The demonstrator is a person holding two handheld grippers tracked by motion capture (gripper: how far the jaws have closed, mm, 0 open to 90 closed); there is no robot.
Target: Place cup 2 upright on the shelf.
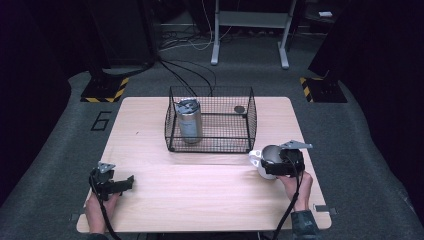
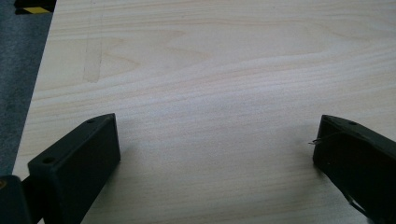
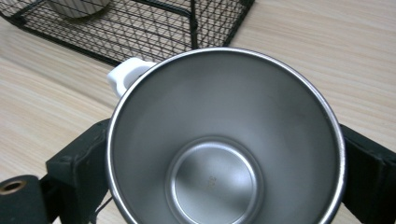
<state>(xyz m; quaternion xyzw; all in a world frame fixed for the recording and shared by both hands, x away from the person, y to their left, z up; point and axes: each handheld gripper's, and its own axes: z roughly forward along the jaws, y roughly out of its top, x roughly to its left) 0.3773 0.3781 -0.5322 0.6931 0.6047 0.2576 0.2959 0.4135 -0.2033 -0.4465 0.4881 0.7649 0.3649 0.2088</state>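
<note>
While the right claw [image 3: 224,154] clamps a steel mug [image 3: 219,140], its white handle [image 3: 128,74] shows.

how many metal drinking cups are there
2. A lidded steel tumbler stands upright in the left part of the wire basket. A steel mug with a white handle is clamped in the right gripper, outside the basket's front right corner.

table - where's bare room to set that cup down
The table is bare between the left tool and the right tool holding the cup, and left of the wire basket. The basket holds a tumbler at its left.
</note>
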